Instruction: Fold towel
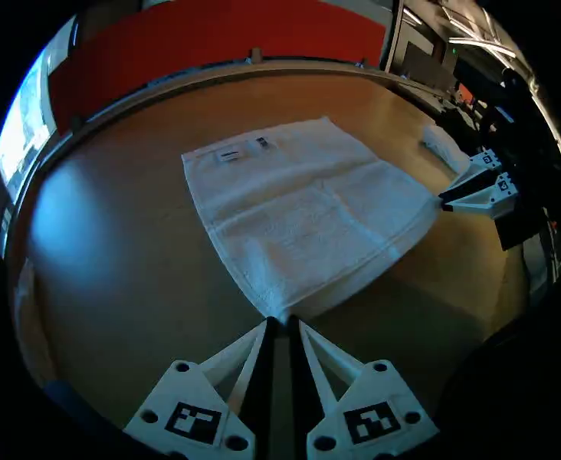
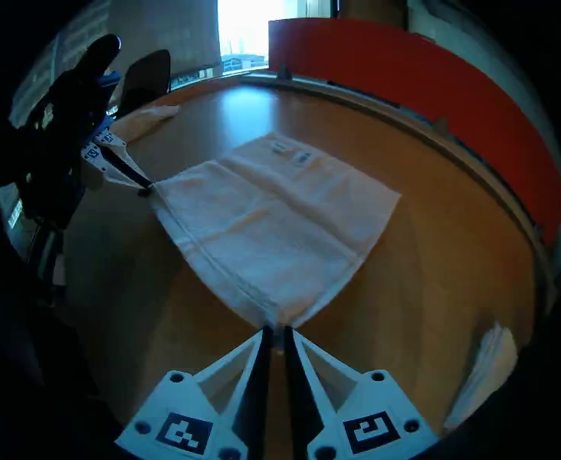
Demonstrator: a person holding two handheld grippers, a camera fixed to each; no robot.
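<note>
A white towel [image 1: 303, 215] [image 2: 273, 222] lies spread flat on the round wooden table [image 1: 112, 245] [image 2: 434, 253], with small labels at its far corner. My left gripper [image 1: 284, 322] is shut on the towel's near corner in the left gripper view; it also appears at the upper left of the right gripper view [image 2: 147, 188], pinching that same corner. My right gripper [image 2: 274, 330] is shut on the neighbouring corner, and in the left gripper view it shows at the right [image 1: 443, 202]. Both held corners sit low at the table surface.
A red panel [image 1: 219, 38] [image 2: 434, 77] runs behind the table's far rim. Another folded white cloth [image 1: 445, 146] [image 2: 146, 115] lies near the table edge, and a stack of white cloth [image 2: 487, 368] sits at the near right. Dark chairs [image 2: 146, 77] stand by a bright window [image 2: 250, 31].
</note>
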